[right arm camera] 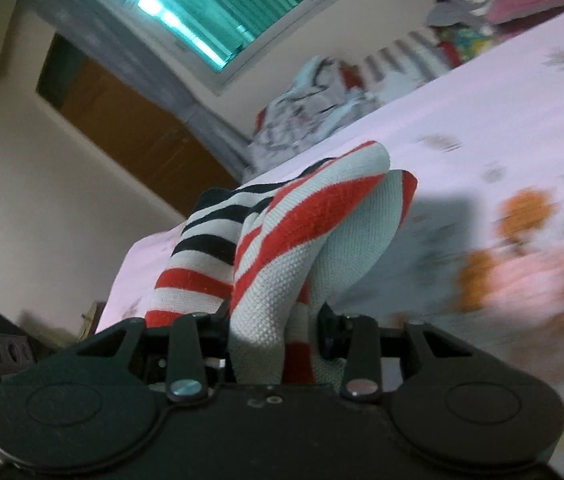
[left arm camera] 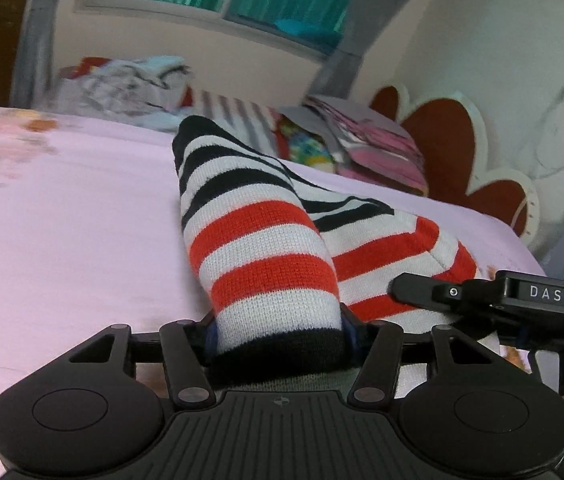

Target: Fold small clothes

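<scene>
You've got the striped garment (left arm camera: 266, 248) pinched w/ both: left hand-held gripper (left arm camera: 278, 344) on its black hem, right hand-held gripper (right arm camera: 274, 344) on another edge, above the bed (left arm camera: 62, 208).

A bed (left arm camera: 62, 208) under a pink floral sheet carries heaped clothes (left arm camera: 130, 88) and folded pieces (left arm camera: 366, 140) along its far edge.

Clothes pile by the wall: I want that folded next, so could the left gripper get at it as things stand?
Probably not yet. The left gripper is shut on the striped garment, so its jaws are full. The bedsheet toward the clothes pile looks free.
</scene>
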